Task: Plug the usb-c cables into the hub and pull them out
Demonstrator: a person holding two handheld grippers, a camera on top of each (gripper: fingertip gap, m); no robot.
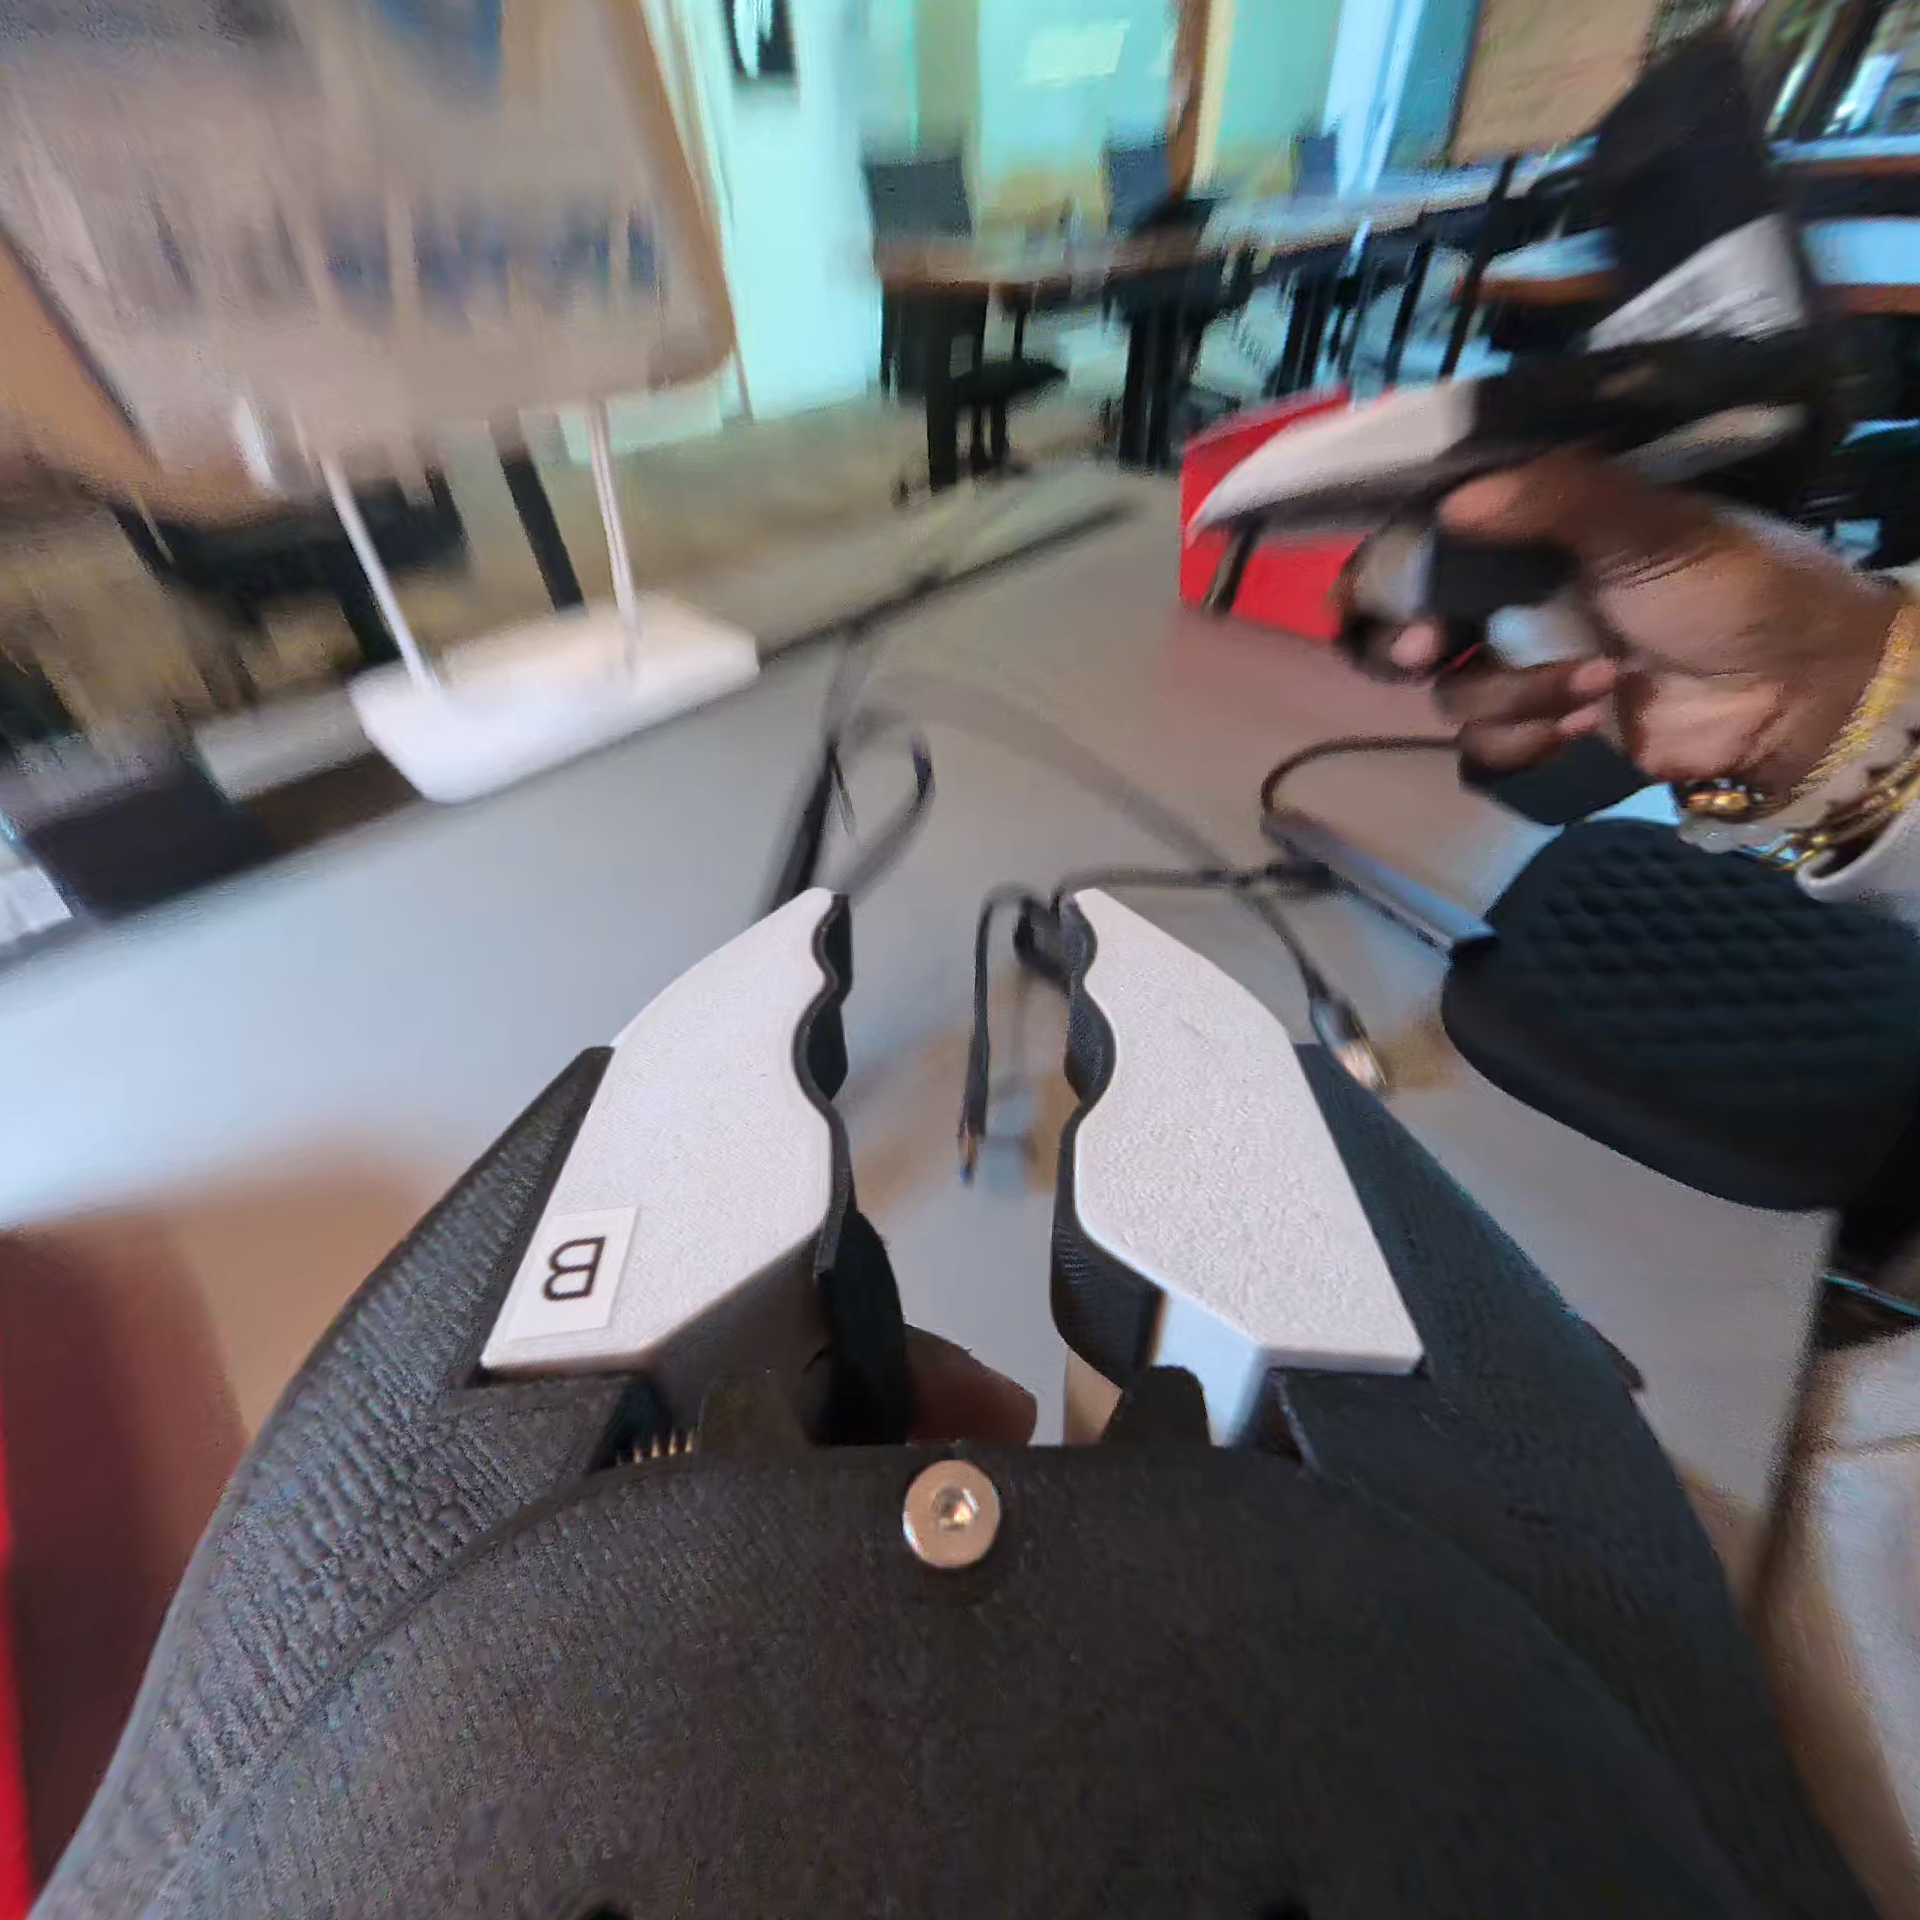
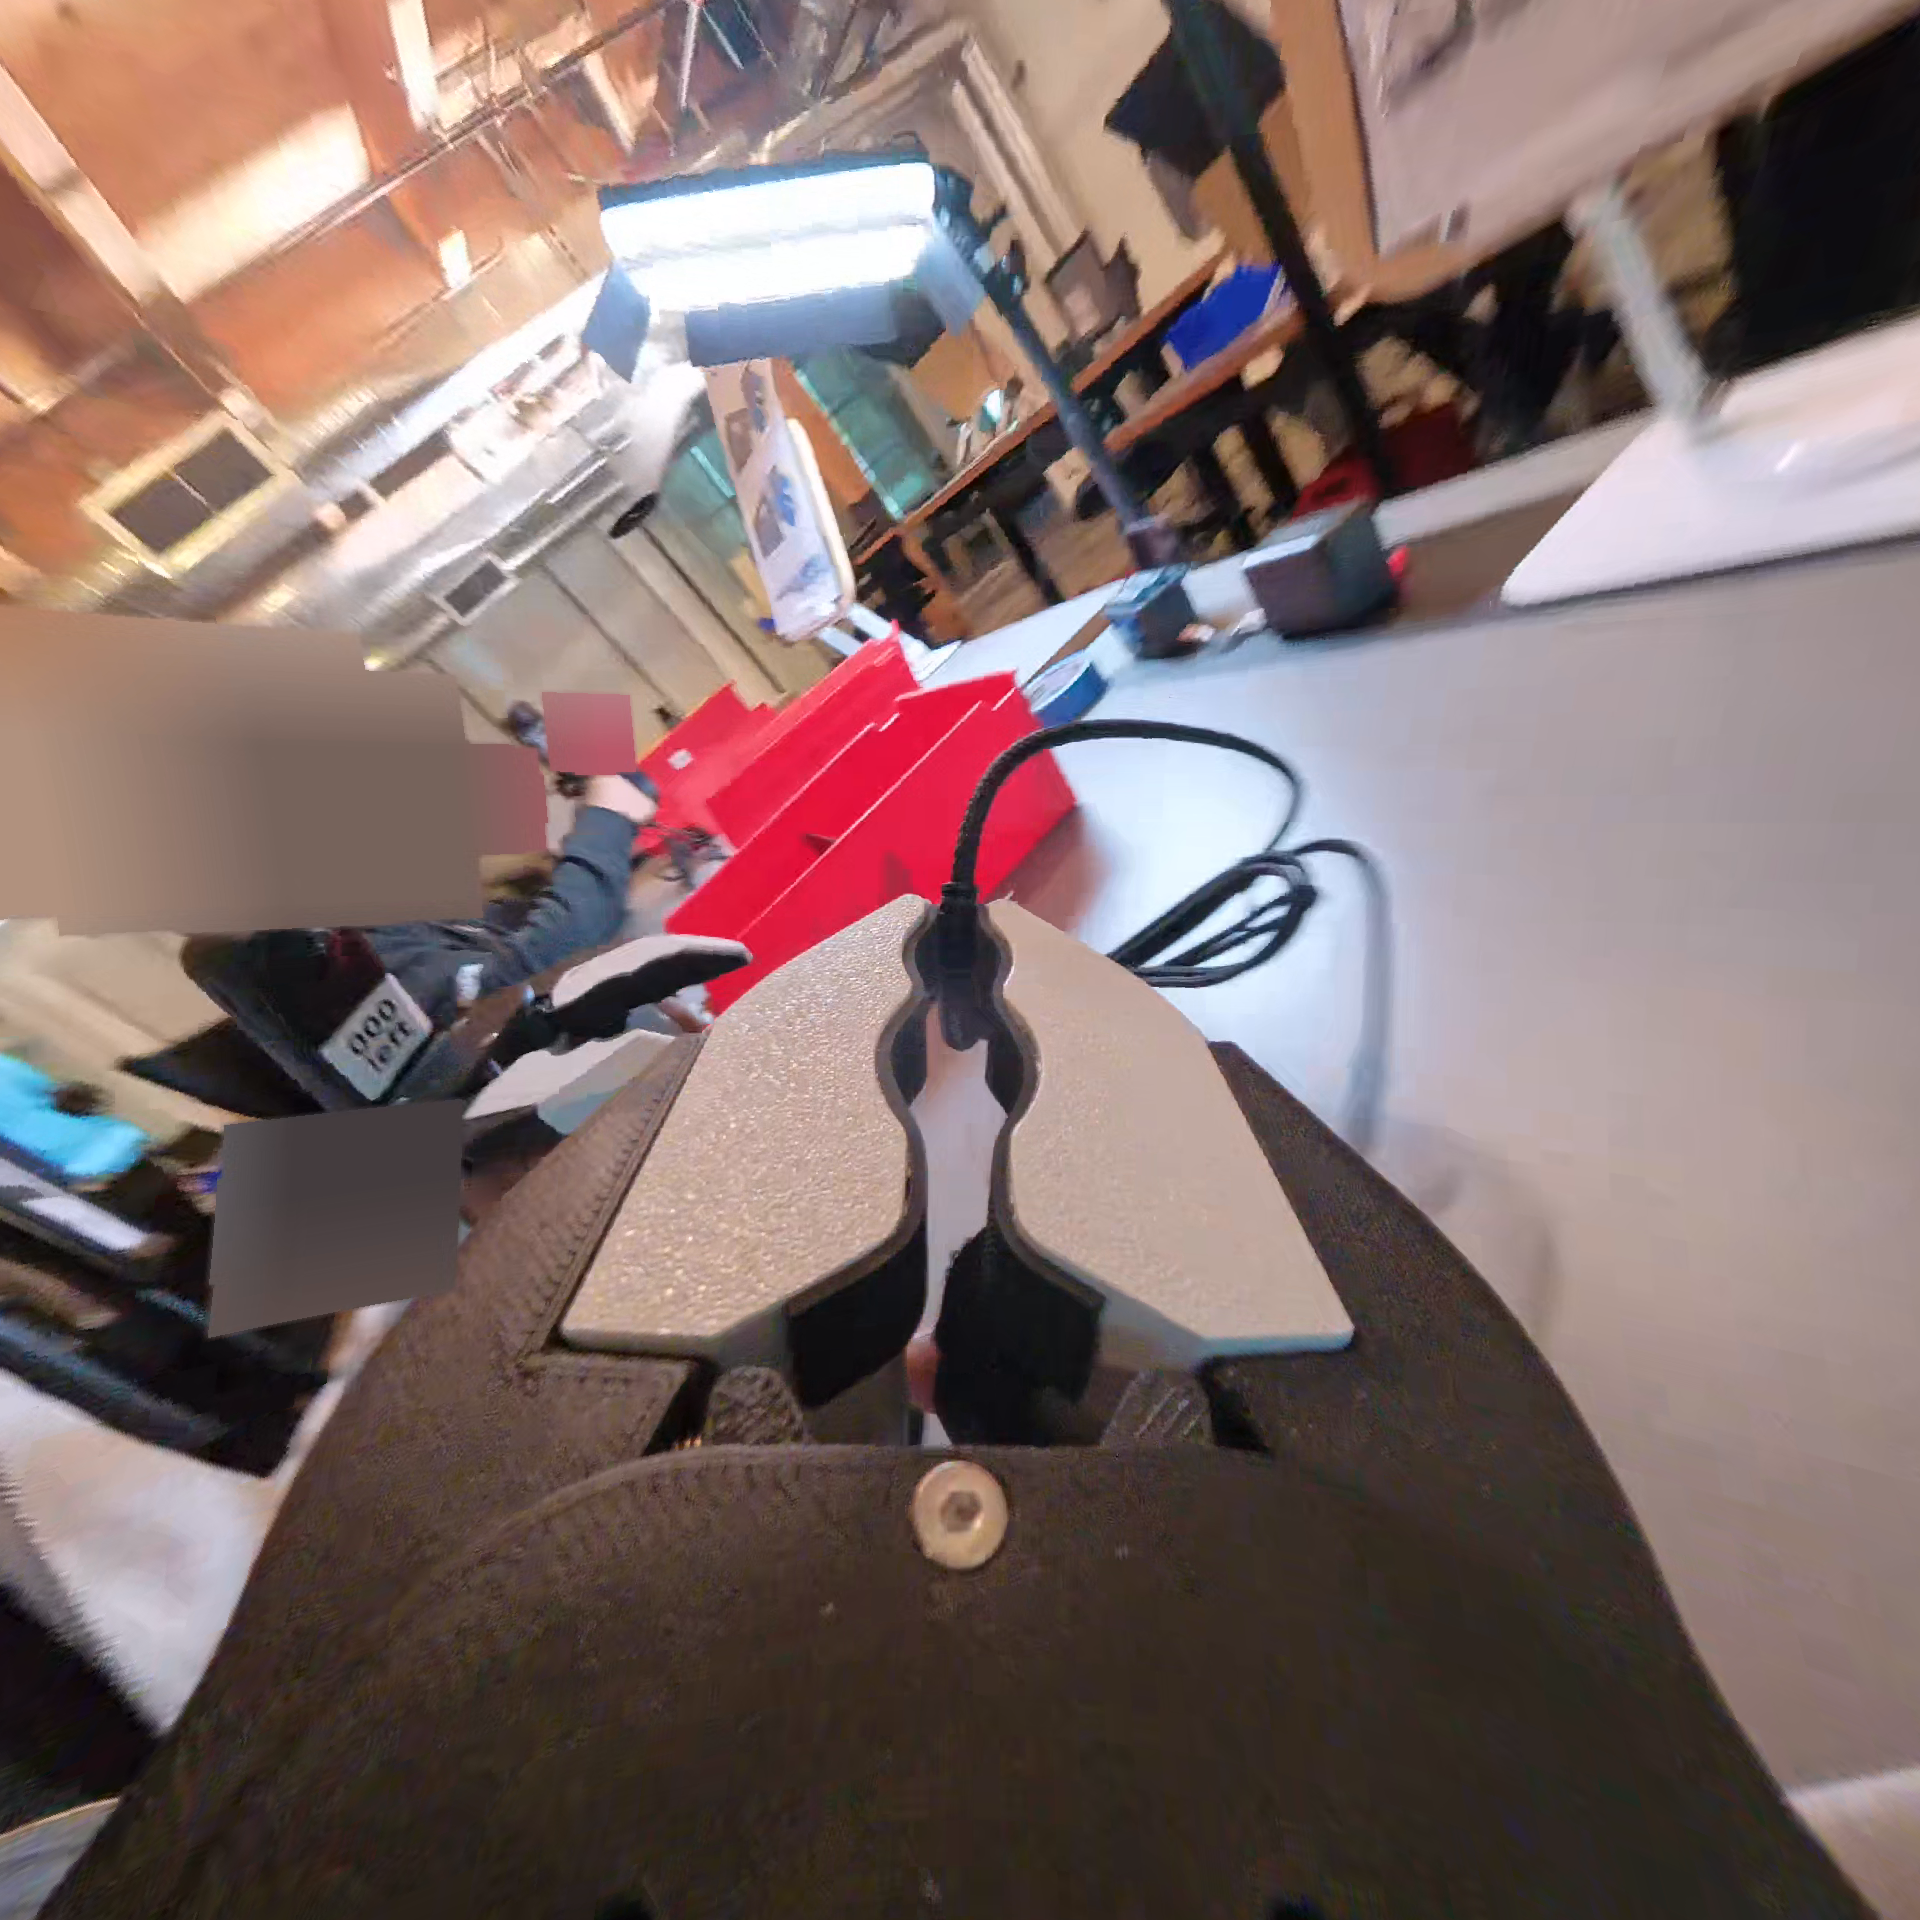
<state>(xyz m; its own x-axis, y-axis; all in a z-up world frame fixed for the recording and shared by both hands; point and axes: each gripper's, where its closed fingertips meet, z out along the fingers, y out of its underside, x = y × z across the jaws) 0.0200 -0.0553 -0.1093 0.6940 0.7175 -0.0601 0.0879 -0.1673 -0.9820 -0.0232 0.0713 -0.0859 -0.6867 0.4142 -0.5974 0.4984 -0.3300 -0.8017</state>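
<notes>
Holding a black cable [image 2: 1039, 769] by its plug, the right gripper [image 2: 961, 925] has its two fingers squeezed tight on it, up above the grey table [image 2: 1610, 935]. The cable bends up from the fingertips and drops to the table, where more of it lies in loops just past a red box [image 2: 873, 821].

The left gripper [image 1: 951, 914] has its fingers apart with nothing between them. It hangs over the table. Past its tips lie loose black cables [image 1: 997, 997], one with a silver plug end [image 1: 1351, 1039]. The grey hub [image 1: 1371, 883] lies flat on the table to the right, with a thin black wire coming out of its far end. A black mesh pad [image 1: 1683, 1018] sits just beside the hub's near end. A hand [image 1: 1704, 644] grips the other tool above the hub.
</notes>
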